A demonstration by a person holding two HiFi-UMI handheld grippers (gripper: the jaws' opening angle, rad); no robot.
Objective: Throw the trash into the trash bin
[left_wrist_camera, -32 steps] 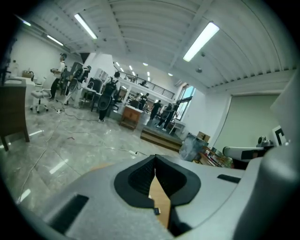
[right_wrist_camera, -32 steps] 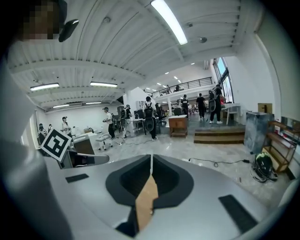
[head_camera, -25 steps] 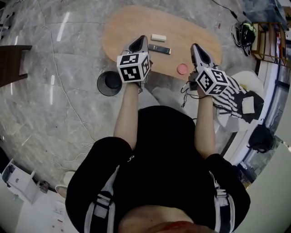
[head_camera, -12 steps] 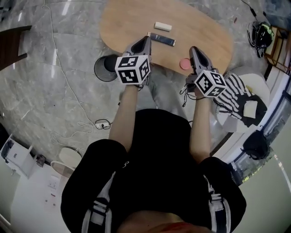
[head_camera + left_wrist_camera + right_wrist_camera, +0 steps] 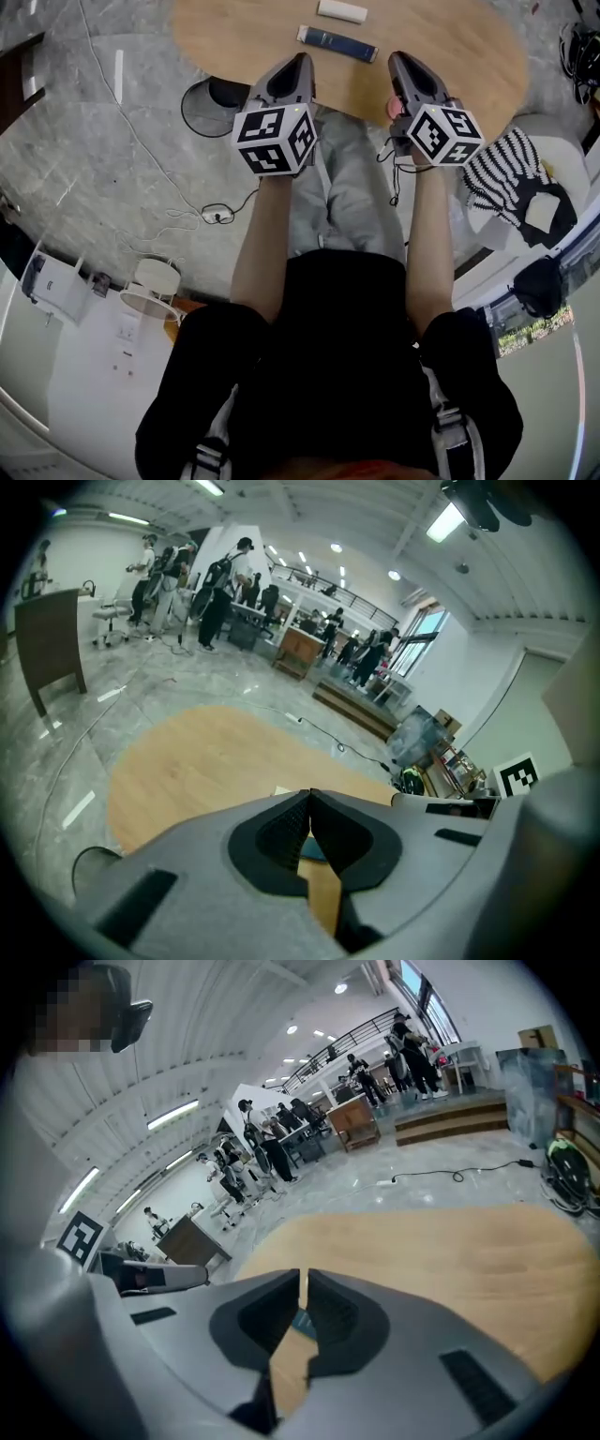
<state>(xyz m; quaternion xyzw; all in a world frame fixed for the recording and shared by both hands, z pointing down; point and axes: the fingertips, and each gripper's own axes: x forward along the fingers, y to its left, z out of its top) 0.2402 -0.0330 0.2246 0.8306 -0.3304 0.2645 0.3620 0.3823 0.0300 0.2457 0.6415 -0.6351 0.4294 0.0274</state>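
Table count: one oval wooden table [image 5: 234, 37].
Items on it: three.
- one white block [image 5: 342, 11]
- one dark flat bar [image 5: 337, 43]
- one pink round piece [image 5: 391, 107], partly hidden

Trash bin [image 5: 202, 114]: one, on floor beside table.
Grippers: two, left gripper [image 5: 302, 59] and right gripper [image 5: 397, 58].
Striped cloth [image 5: 506, 173]: one.
Black bag [image 5: 539, 286]: one.
People far back in gripper views: several, too small for exact count.
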